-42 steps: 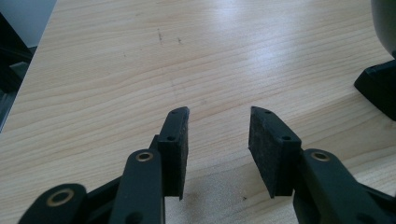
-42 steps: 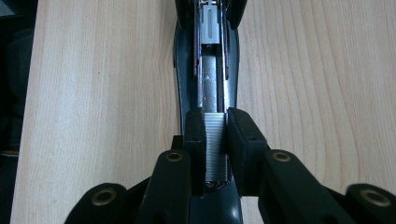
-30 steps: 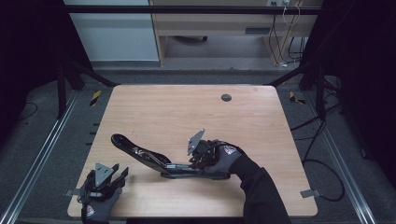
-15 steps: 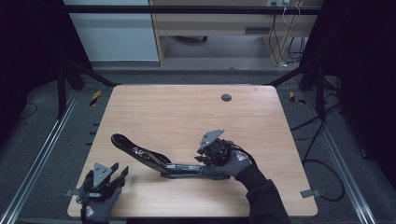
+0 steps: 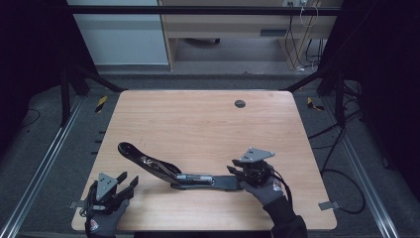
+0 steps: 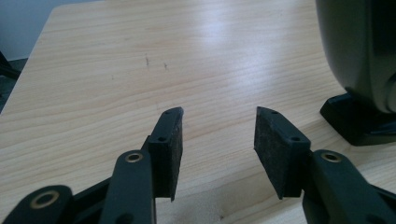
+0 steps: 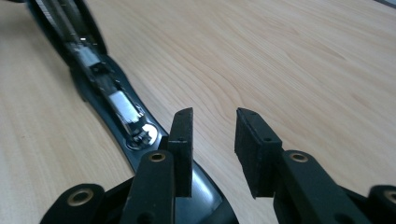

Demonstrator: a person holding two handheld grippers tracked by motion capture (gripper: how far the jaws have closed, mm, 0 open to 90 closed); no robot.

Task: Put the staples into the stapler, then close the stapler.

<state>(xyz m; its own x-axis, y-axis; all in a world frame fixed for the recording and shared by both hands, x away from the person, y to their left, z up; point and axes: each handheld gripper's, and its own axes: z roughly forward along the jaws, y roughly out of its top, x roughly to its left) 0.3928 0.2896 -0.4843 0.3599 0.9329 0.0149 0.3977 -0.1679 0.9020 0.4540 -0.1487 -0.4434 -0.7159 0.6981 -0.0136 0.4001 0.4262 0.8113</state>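
A long black stapler (image 5: 188,177), swung open flat, lies across the front half of the wooden table (image 5: 198,124). Its metal staple channel (image 7: 116,105) runs away to the upper left in the right gripper view. My right gripper (image 5: 236,172) hovers open over the stapler's right end, nothing between its jaws (image 7: 215,114). A gloved hand holds it. At the table's front left corner my left gripper (image 5: 127,179) is open and holds nothing (image 6: 218,114). A dark bulky part of the stapler (image 6: 359,56) rises at the right of the left gripper view.
A small dark round grommet (image 5: 239,103) sits in the table top near the far edge. Cables (image 5: 341,148) trail on the floor to the right. Metal rails (image 5: 44,158) run along both sides of the table, and a desk (image 5: 223,25) stands behind.
My right gripper has slid right along the stapler, from its middle to its right end. The stapler and the left gripper have stayed in place.
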